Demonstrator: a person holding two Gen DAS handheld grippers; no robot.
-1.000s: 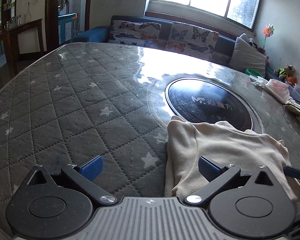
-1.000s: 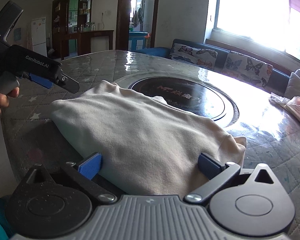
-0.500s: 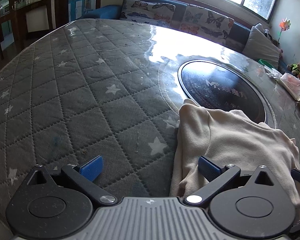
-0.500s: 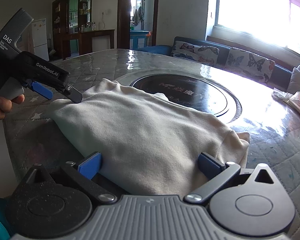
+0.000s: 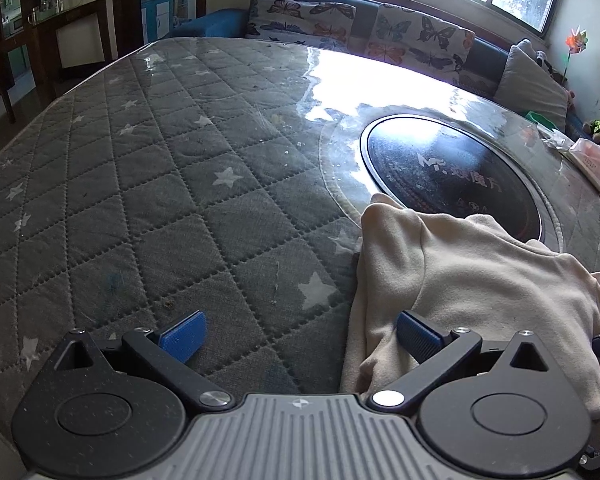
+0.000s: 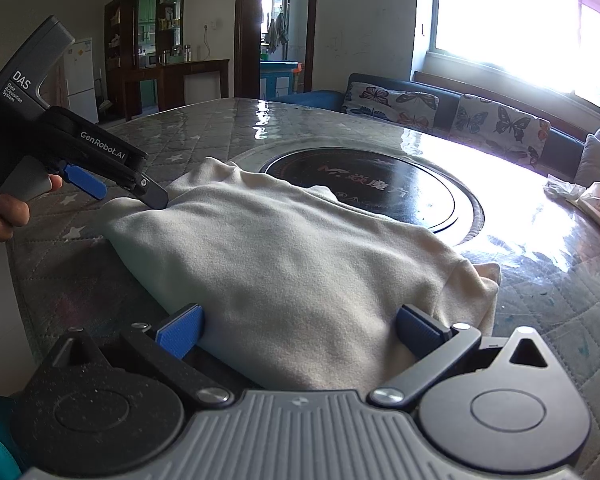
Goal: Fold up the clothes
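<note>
Surface: quilted table cover (image 5: 148, 208), sofa beyond.
Garment (image 6: 300, 272): cream, folded, beside the dark disc (image 5: 452, 176).
Left gripper (image 5: 300, 338): your jaws wide, empty, one tip on cloth.
Right gripper (image 6: 300, 330): wide, straddling garment, gripping nothing.
Risk: closing carelessly may grab one layer and undo your fold.

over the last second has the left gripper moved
Yes. In the right wrist view the left gripper has come down and toward the cream garment, its tip now at the cloth's left edge.

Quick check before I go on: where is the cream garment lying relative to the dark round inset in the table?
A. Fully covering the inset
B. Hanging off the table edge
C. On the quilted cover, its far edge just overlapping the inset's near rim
C: the cream garment lies on the quilted cover, its far edge reaching only the dark inset's near rim.
</note>
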